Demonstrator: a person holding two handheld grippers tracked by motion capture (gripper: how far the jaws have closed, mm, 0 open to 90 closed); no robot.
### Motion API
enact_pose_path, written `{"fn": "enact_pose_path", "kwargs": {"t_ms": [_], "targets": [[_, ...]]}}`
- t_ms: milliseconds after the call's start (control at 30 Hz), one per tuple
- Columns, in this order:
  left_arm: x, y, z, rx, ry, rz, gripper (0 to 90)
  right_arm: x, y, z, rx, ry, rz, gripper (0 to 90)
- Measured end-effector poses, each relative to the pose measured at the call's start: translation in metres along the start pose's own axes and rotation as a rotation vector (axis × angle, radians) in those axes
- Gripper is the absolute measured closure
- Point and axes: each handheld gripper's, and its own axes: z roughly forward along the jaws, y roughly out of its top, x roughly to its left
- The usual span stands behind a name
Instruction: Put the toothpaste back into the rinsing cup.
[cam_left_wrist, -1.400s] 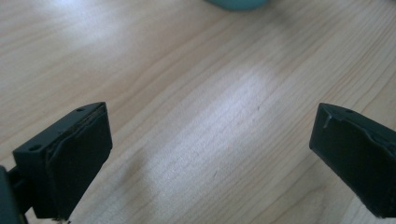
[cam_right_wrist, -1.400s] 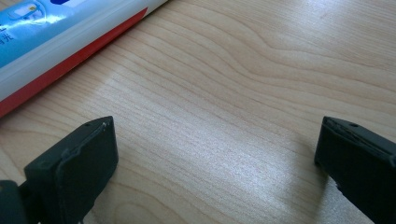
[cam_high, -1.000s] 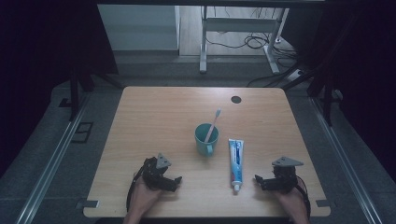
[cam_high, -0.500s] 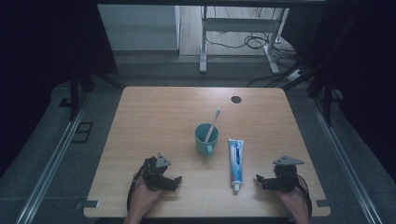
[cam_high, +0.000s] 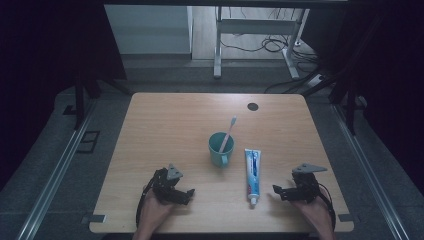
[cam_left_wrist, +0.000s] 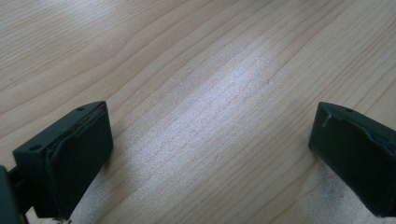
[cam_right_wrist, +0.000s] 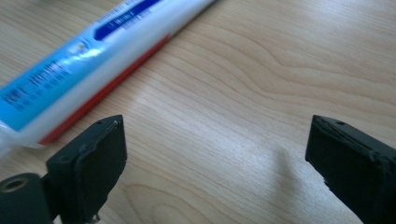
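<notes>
Left tongs (cam_high: 187, 192): held in the person's left hand (cam_high: 152, 210) near the front edge of the table (cam_high: 165, 125), jaws pointing to the right toward the middle. In the left gripper view the two black jaws stand spread wide, with bare wood grain between them; they pinch nothing.
Right tongs (cam_high: 276, 189): held in the person's right hand (cam_high: 315, 215) at the front right of the table, jaws pointing left. In the right gripper view the jaws are spread wide and grip nothing; bare wood lies between them.
Toothpaste tube (cam_high: 253, 171): lies flat on the table, white and blue with a red stripe along one edge, cap end toward the front edge. It lies between the cup and the right tongs, near the jaws but apart from them. In the right gripper view the tube (cam_right_wrist: 93, 56) runs slantwise just beyond the left-hand jaw.
Cup (cam_high: 221, 149): teal, upright near the table's middle, just left of the tube.
Toothbrush (cam_high: 228, 131): stands tilted in the cup, head up and leaning to the right.
Grey plates: one three-cornered plate sits atop each pair of tongs.
</notes>
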Motion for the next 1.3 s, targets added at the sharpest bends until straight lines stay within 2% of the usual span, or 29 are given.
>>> {"fn": "enact_pose_path", "kwargs": {"t_ms": [200, 233, 300, 333, 367, 400, 500, 600, 800, 867, 933, 1100, 1300], "targets": [[0.000, 0.000, 0.000, 0.000, 0.001, 0.000, 0.0, 0.006, 0.010, -0.003, -0.025, 0.066, -0.001, 15.2], [0.000, 0.000, 0.000, 0.000, 0.001, 0.000, 0.0, 0.009, 0.014, -0.004, -0.028, 0.090, -0.007, 20.1], [0.000, 0.000, 0.000, 0.000, 0.001, -0.001, 0.0, 0.010, 0.015, -0.004, -0.031, 0.097, -0.008, 22.3], [0.000, 0.000, 0.000, 0.000, 0.001, -0.001, 0.0, 0.012, 0.018, -0.004, -0.031, 0.114, -0.011, 27.9], [0.000, 0.000, 0.000, 0.000, 0.001, -0.001, 0.0, 0.014, 0.021, -0.004, -0.031, 0.158, -0.016, 38.0], [0.000, 0.000, 0.000, 0.000, 0.001, -0.001, 0.0, 0.014, 0.021, -0.004, -0.031, 0.158, -0.016, 38.0], [0.000, 0.000, 0.000, 0.000, 0.001, -0.001, 0.0, 0.019, 0.024, -0.003, -0.030, 0.189, -0.040, 50.2], [0.000, 0.000, 0.000, 0.000, 0.001, -0.001, 0.0, 0.025, 0.028, -0.003, -0.040, 0.199, -0.081, 63.3], [0.000, 0.000, 0.000, 0.000, 0.001, -0.001, 0.0, 0.036, 0.035, 0.000, -0.046, 0.235, -0.109, 83.1], [0.000, 0.000, 0.000, 0.000, 0.001, 0.000, 0.0, 0.043, 0.040, 0.003, -0.052, 0.269, -0.118, 88.8], [0.000, 0.000, 0.000, 0.000, 0.001, 0.000, 0.0, 0.045, 0.041, 0.003, -0.051, 0.274, -0.121, 88.9], [0.000, 0.000, 0.000, 0.000, 0.001, 0.000, 0.0, 0.060, 0.047, 0.011, -0.029, 0.299, -0.159, 89.1], [0.000, 0.000, 0.000, 0.000, 0.001, -0.001, 0.0, 0.072, 0.047, 0.022, -0.001, 0.304, -0.197, 89.1]]}}
